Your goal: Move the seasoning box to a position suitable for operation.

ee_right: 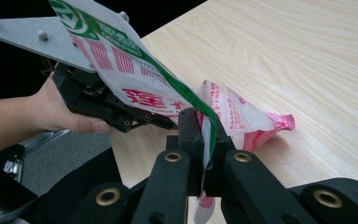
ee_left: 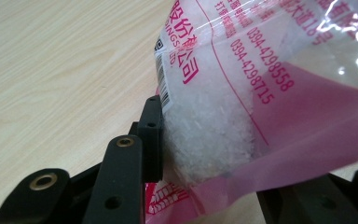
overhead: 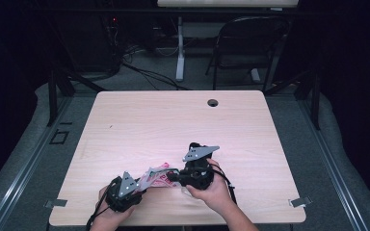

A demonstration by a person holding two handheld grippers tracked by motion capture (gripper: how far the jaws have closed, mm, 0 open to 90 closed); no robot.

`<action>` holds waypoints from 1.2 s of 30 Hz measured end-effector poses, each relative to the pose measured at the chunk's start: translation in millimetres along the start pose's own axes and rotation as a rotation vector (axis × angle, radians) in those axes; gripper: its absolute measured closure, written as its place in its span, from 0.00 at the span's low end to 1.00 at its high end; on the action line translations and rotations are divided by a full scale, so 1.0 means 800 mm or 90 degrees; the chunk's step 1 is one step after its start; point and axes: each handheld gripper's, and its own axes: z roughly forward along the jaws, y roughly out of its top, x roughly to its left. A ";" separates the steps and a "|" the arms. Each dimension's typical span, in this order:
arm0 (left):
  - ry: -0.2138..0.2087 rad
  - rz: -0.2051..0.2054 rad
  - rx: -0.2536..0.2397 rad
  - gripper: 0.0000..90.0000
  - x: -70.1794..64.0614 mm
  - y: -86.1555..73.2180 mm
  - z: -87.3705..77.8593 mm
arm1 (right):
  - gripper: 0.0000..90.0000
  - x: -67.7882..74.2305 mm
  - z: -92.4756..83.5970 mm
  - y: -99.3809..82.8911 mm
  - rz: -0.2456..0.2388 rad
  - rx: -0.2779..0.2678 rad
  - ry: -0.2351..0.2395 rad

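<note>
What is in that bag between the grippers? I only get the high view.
Observer: White grains. They show through the clear plastic of the bag in the left gripper view.
Operator: Is the right gripper clamped on it?
Observer: Yes, the right gripper is shut on a flat edge with a green stripe.
Operator: And the left one?
Observer: One pad of the left gripper lies against the grain-filled bulge. The plastic hides the other, so I cannot confirm a grip.
</note>
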 end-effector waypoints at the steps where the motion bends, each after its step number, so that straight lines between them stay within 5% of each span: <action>1: 0.002 0.001 0.000 0.71 0.000 0.000 0.000 | 0.99 0.001 -0.001 0.000 0.002 -0.001 -0.007; 36: 0.076 0.062 -0.013 0.72 -0.010 0.019 -0.001 | 1.00 0.002 -0.027 -0.005 0.003 -0.028 -0.049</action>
